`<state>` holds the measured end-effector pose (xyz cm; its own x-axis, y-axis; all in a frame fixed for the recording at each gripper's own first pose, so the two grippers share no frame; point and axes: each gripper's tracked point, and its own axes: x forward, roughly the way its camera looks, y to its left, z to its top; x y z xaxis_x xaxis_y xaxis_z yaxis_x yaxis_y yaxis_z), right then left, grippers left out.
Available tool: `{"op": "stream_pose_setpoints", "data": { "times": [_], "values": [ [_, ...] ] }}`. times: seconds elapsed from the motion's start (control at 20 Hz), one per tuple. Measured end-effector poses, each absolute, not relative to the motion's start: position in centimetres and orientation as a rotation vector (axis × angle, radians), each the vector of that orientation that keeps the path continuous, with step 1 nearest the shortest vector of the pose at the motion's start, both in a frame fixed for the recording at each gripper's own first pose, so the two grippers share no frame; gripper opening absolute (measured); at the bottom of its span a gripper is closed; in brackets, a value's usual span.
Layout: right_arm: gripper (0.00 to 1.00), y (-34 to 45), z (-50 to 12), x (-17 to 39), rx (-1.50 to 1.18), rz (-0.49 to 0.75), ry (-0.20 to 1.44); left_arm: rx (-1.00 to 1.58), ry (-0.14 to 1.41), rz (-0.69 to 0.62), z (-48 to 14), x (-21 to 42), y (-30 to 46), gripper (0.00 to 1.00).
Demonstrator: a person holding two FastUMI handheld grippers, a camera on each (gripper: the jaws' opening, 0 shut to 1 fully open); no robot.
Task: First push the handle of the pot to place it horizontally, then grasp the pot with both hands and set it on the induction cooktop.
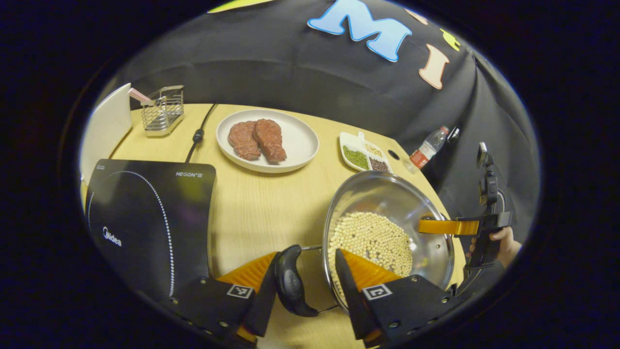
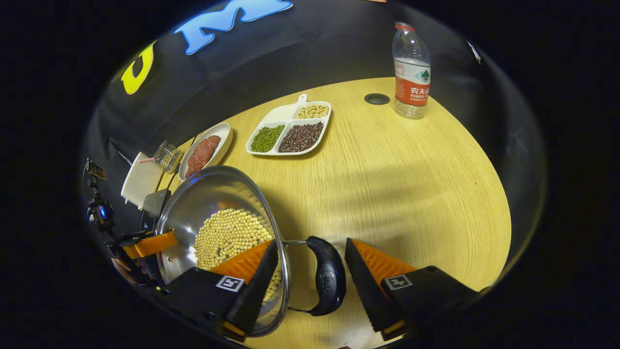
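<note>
On the table [image 2: 387,160], the pot [image 2: 213,203] holds soybeans [image 2: 227,235].

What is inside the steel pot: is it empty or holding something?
Holding something. The pot has a layer of pale round beans over its bottom; the right gripper view shows the same beans, with bare steel wall above them.

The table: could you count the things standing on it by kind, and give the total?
Pots: 1, the pot with beans
Cooktops: 1, the induction cooktop
Plates: 1, the plate with meat
Divided dishes: 1, the divided dish of beans
Bottles: 1, the bottle
Wire racks: 1, the wire rack
White boards: 1, the white board
Total: 7
</note>
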<state>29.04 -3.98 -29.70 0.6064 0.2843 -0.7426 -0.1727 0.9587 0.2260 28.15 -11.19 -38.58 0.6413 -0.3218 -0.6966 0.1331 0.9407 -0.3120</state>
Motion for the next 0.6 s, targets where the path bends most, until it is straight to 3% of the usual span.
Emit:
{"op": "stream_pose_setpoints", "data": {
  "times": [0.1,0.15,0.2,0.3,0.35,0.5,0.6],
  "values": [
    [0.62,-3.9,-30.1,29.0,0.122,0.271,0.886,-0.250,0.844,-0.254,-38.9,28.1,-11.0,0.64],
    [0.66,-3.8,-30.3,28.7,0.115,0.275,0.896,-0.276,0.843,-0.255,-39.0,28.2,-11.0,0.59],
    [0.59,-4.3,-30.8,28.5,0.091,0.260,0.904,-0.302,0.855,-0.255,-39.3,28.1,-11.2,0.53],
    [0.61,-4.2,-30.8,28.4,0.106,0.268,0.923,-0.359,0.861,-0.246,-39.2,27.9,-11.2,0.55],
    [0.60,-4.1,-30.9,28.4,0.121,0.270,0.931,-0.376,0.861,-0.243,-39.4,28.0,-11.2,0.49],
    [0.57,-4.4,-30.6,28.4,0.124,0.274,0.910,-0.367,0.851,-0.243,-39.4,27.9,-11.3,0.55],
    [0.57,-4.2,-30.9,28.0,0.123,0.261,0.915,-0.352,0.861,-0.238,-39.3,27.7,-11.4,0.49]
  ]
}}
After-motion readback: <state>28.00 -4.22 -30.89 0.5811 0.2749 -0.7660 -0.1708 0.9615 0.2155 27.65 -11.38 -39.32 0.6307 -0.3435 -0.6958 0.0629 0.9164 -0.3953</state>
